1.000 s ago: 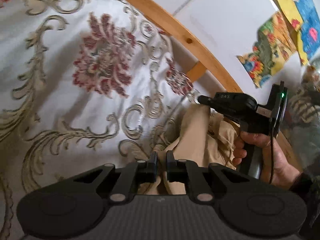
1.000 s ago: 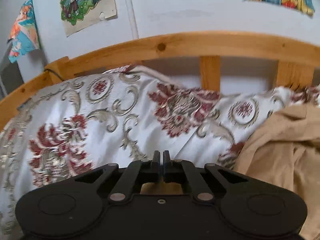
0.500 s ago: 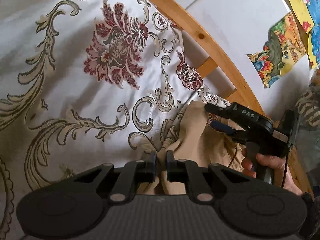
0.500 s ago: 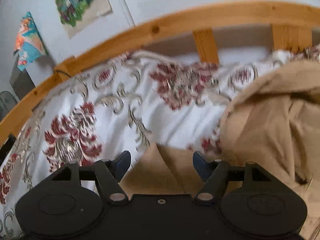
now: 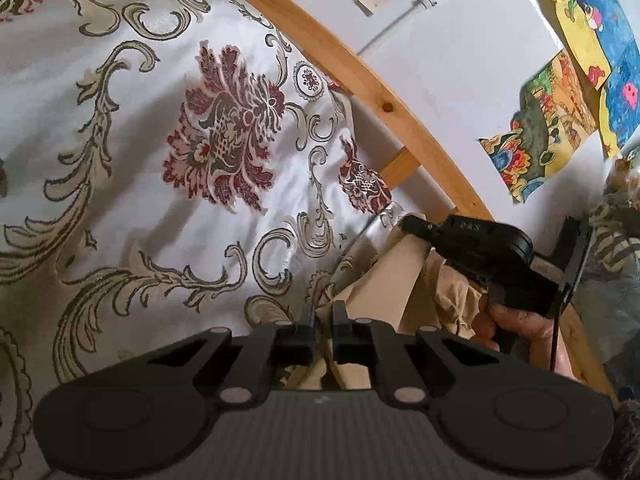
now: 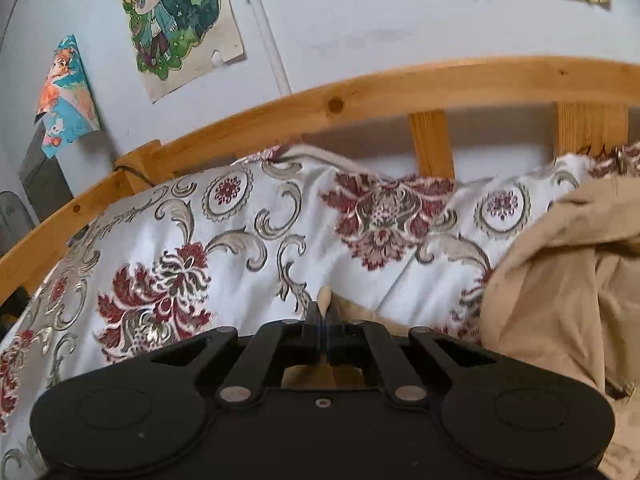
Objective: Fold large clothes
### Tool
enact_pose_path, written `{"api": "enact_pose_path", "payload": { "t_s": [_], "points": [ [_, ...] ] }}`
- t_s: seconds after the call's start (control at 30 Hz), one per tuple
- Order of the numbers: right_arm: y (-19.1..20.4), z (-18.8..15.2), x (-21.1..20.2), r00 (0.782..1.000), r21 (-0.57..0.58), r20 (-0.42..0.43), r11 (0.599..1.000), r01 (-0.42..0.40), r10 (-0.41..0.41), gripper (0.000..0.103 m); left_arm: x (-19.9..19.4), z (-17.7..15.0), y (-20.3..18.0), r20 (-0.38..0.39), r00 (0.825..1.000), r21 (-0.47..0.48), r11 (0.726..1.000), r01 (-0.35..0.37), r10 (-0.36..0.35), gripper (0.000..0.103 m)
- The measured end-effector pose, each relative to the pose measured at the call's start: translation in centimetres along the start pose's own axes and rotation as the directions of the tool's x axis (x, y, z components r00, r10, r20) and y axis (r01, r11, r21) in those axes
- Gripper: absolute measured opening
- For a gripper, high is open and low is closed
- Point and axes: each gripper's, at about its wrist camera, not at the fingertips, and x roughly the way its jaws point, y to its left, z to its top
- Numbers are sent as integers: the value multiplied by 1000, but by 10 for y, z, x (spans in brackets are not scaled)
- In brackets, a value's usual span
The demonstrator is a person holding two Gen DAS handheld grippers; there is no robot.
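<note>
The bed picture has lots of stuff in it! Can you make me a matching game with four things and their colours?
Things:
1. garment
2. bedspread
3. bed rail
4. right gripper

Colours:
a. black
b. white with dark red flowers
c. plain tan
d. honey-coloured wood

Pairs: 1-c, 2-b, 3-d, 4-a

The right gripper is shut on a bit of the garment, and the left gripper pinches another bit of it.
</note>
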Motion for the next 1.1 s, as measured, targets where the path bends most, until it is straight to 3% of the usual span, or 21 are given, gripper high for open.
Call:
{"api": "enact_pose_path", "payload": {
  "t_s": [0.07,0.13,0.2,0.27,0.3,0.37,0.43,0.47,0.53,0.6,0.67,0.77,1.0,1.03,1.1],
  "points": [
    [9,-2,7,999,-40,-2,998,47,-47,0,3,0,0,-13,1000,23,999,-23,24,9],
    [19,-6,17,996,-103,-26,991,85,-88,5,5,0,1,-22,998,16,998,-63,63,20],
    [20,-7,19,994,-98,-32,990,103,-106,40,3,1,1,-7,999,20,998,-53,53,49],
    [18,-4,10,996,-82,-8,993,87,-88,55,-1,2,-6,22,999,76,996,-38,36,61],
    [17,-3,3,996,-90,-2,992,89,-90,55,-1,2,-10,21,1000,118,993,-23,20,68],
    [17,-6,-11,992,-122,-17,985,120,-123,57,4,-2,-20,-2,1000,226,974,-17,18,69],
    [19,-17,-28,990,-176,-46,976,125,-135,62,13,-8,-27,-28,998,321,946,-49,61,69],
    [22,-28,-37,987,-225,-61,965,132,-149,68,19,-11,-29,-46,994,362,929,-78,102,65],
    [27,-49,-49,980,-317,-72,935,155,-187,70,30,-14,-26,-69,981,392,909,-141,181,54],
    [25,-74,-54,968,-395,-110,904,165,-225,73,39,-13,-13,-106,969,348,921,-175,224,53],
    [21,-94,-48,955,-407,-159,898,166,-248,74,42,-10,-2,-135,967,304,938,-165,214,54],
    [20,-111,-31,948,-417,-161,890,187,-275,78,42,-12,-4,-135,965,321,932,-171,224,54],
    [35,-72,-8,969,-316,-2,919,236,-249,80,36,-13,-8,-93,972,309,934,-179,217,58],
    [37,-67,2,965,-321,-5,914,248,-263,81,36,-13,-8,-93,971,320,930,-179,219,59],
    [38,-64,25,950,-357,-91,900,250,-300,83,37,-14,-8,-97,970,330,927,-179,222,66]
  ]
}}
